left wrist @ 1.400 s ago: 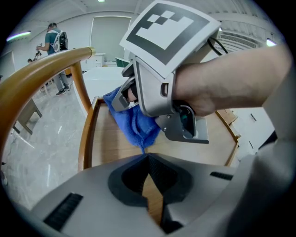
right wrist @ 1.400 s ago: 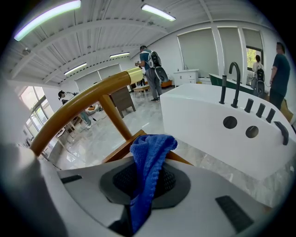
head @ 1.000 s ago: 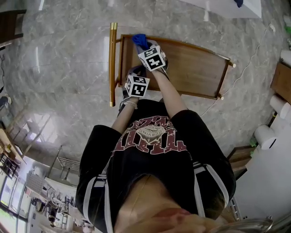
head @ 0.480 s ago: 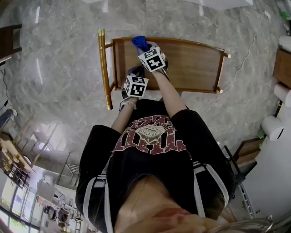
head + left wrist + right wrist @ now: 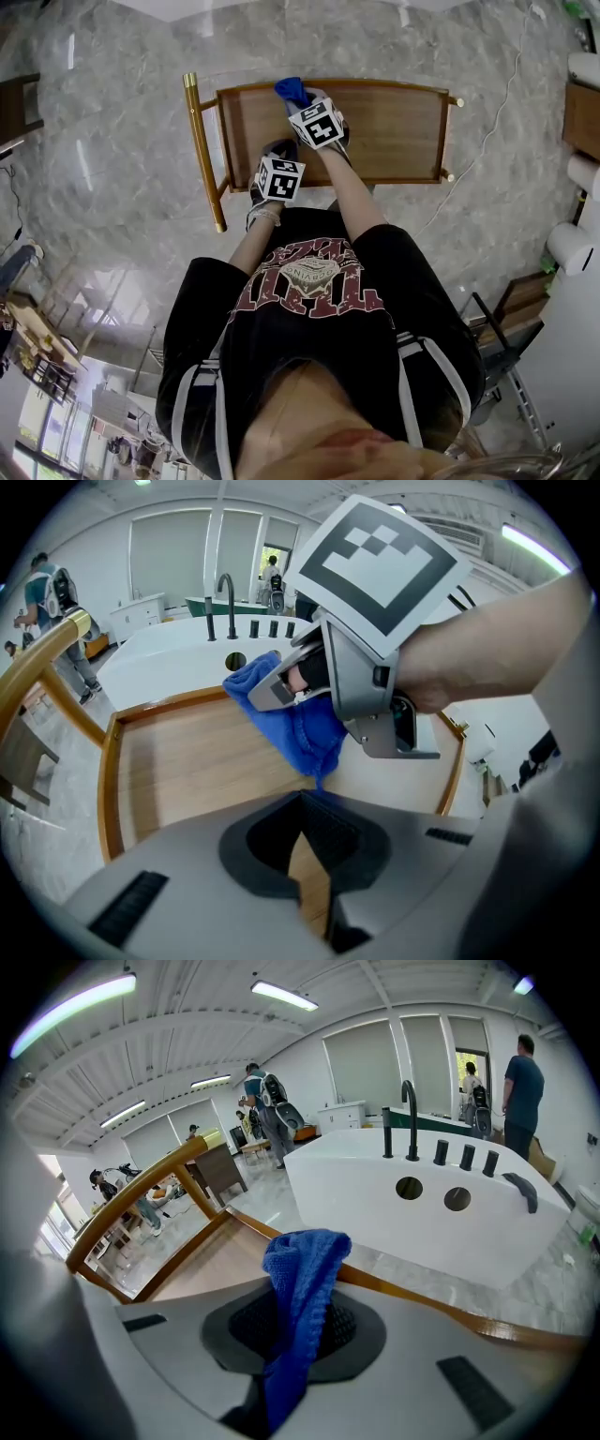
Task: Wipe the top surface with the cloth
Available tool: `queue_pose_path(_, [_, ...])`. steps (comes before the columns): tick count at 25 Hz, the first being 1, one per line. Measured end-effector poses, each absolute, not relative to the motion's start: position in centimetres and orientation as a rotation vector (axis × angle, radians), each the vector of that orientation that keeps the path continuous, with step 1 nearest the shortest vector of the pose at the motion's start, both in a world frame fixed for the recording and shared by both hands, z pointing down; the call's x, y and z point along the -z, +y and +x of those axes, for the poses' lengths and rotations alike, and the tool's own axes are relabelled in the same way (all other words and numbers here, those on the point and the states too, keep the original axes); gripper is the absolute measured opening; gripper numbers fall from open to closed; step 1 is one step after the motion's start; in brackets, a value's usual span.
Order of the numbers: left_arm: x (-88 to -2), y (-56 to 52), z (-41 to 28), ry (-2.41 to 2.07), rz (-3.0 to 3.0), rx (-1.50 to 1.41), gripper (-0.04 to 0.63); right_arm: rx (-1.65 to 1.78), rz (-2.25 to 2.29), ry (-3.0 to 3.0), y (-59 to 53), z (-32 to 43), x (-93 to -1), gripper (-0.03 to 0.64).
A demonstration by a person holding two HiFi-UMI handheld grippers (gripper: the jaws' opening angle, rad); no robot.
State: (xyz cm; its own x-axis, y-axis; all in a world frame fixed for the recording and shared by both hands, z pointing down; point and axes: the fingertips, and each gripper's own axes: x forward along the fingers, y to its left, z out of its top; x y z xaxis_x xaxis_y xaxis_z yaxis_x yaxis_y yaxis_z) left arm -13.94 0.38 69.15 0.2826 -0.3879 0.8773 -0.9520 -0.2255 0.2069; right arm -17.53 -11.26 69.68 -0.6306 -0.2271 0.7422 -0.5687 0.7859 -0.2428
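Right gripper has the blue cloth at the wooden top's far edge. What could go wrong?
1. The blue knitted cloth is pinched in the right gripper by one bunched fold; dragging could pull it loose.
2. It sits at the raised far rim of the wooden top; the cloth might snag there.
3. The shut left gripper hangs close behind; a pull back may hit it.

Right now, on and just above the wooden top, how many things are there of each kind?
Grippers: 2 (left gripper, right gripper)
Cloths: 1 (blue cloth, held in the right gripper's fingers)
Table tops: 1 (wooden top)
Total: 4
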Motion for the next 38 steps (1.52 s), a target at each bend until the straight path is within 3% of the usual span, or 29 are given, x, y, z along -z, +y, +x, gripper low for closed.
queue_pose_path(24, [-71.4,-1.2,-6.3,-1.017,1.876,-1.066,0.049,-0.626,0.682,-2.213,-12.4,-10.1,-70.1,0.055])
queue_pose_path(38, [-72.1,-0.6,-5.9,-1.04,1.882,-1.181,0.049,-0.649,0.739,-2.187,-12.9,-6.3,-70.2,0.055])
